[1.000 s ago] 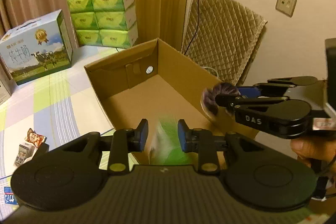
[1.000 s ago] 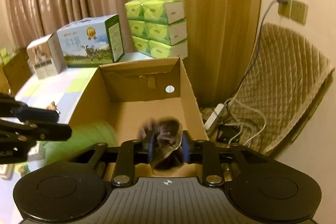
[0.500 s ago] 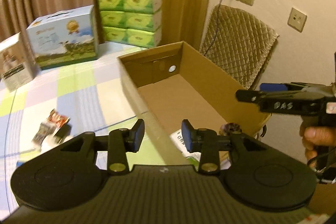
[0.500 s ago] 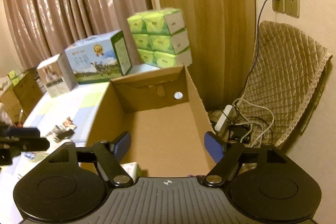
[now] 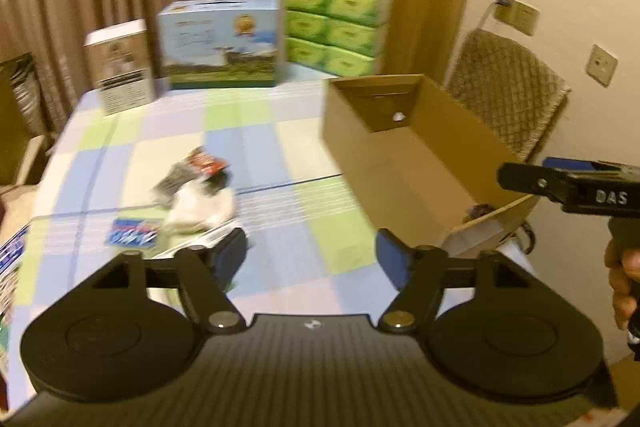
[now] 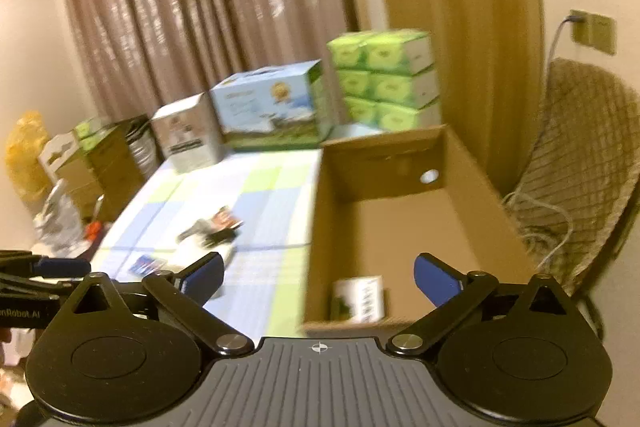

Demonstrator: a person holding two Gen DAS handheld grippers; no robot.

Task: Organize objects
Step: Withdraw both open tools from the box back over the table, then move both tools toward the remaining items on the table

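Brown curtains (image 6: 200,27) hang behind your table (image 5: 260,131), which wears a cloth checked in blue, green and white. Along its far edge stand a small grey-and-white carton (image 5: 119,65), a blue carton with a meadow picture (image 5: 220,43) and a stack of green tissue packs (image 5: 334,27). At the table's right side sits an open cardboard box (image 5: 352,131), with a quilted chair (image 5: 508,91) beyond it by the wall. Your left gripper (image 5: 310,255) hovers over the cloth with its jaws apart; they have just been opening, and nothing lies between them. Just ahead of it, on the cloth, you have a loose cluster of small things: a red-topped snack packet (image 5: 206,159), a white-and-black blurred item (image 5: 204,203) and a flat blue packet (image 5: 130,231); the blur hides what they are exactly. Your right gripper (image 6: 318,277) is over the near end of the box, its blue-padded jaws spread wide after just opening, with nothing held. Inside the box, a white-and-green package (image 6: 358,297) rests against the near wall, and from the left view a small dark object (image 5: 480,211) shows in the near right corner. In that left view, the right gripper also juts in from the right edge, with your hand (image 5: 624,279) on its handle.
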